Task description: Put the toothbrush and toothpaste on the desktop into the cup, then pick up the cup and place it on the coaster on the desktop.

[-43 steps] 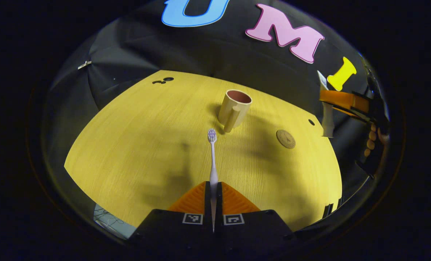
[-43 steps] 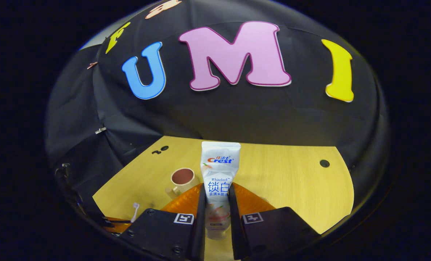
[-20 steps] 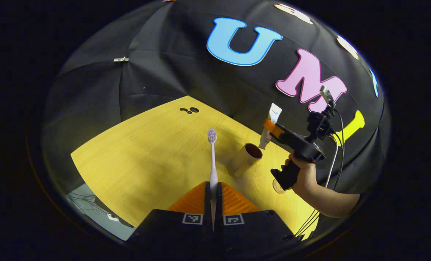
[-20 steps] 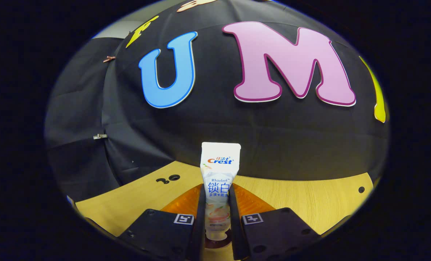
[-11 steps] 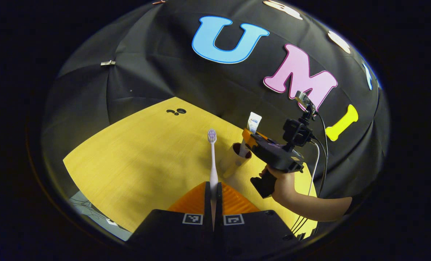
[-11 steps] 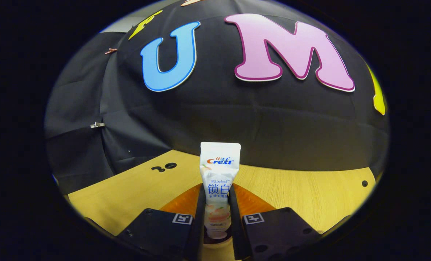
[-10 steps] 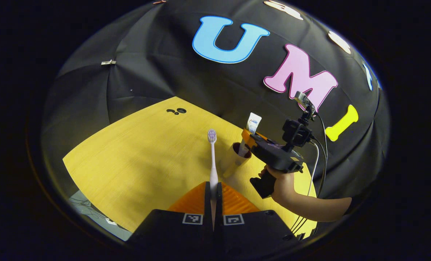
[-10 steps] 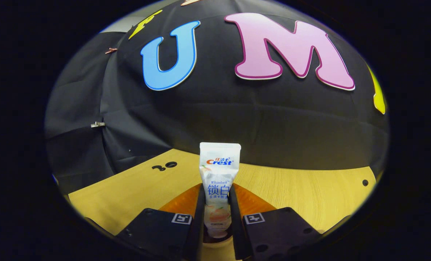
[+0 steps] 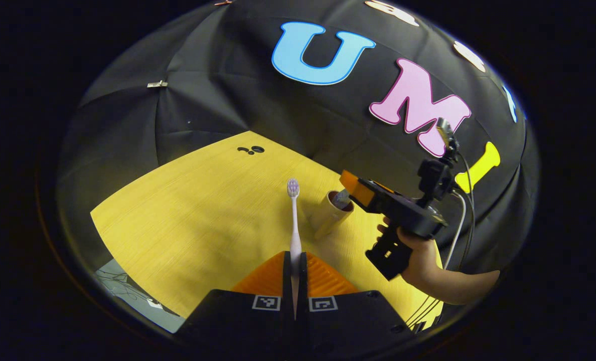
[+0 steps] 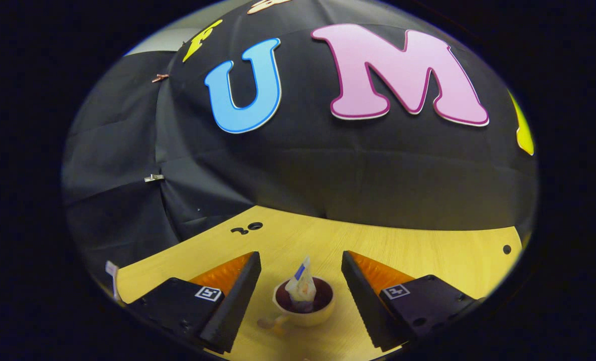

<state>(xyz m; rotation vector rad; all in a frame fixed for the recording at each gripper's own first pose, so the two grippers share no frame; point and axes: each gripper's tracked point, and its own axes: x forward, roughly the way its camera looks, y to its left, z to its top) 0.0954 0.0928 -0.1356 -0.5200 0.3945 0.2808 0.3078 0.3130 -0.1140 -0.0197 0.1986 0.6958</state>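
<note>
- Left gripper view: the left gripper point(image 9: 295, 268) is clamped on the handle of the toothbrush point(image 9: 293, 220), which stands straight out from the fingers with its bristle head up, over the yellow wood-grain bench point(image 9: 197, 210)
- The cup point(image 9: 330, 213) stands toward the far edge of the bench, handle turned toward the near side; the right gripper point(image 9: 355, 190) hangs just above its mouth, held by a hand point(image 9: 421, 255), with cables trailing off it
- I cannot make out the coaster here; the hand and arm may be covering it
- Risk, as I judge it: the toothbrush is long and the cup light, so a slanted entry or a knock on the rim could tip the cup, and the right gripper above the mouth could get in the way
- Right gripper view: the right gripper point(image 10: 301, 283) is spread wide and holds nothing; the toothpaste point(image 10: 302, 288) sits in the cup point(image 10: 303, 306), leaning, its crimped end above the rim
- Risk: the leaning tube takes up part of the opening, so the brush may catch on it
- The bench point(image 10: 428, 255) is bare yellow wood with small dark holes near its far corners; black cloth walls close the booth behind it
</note>
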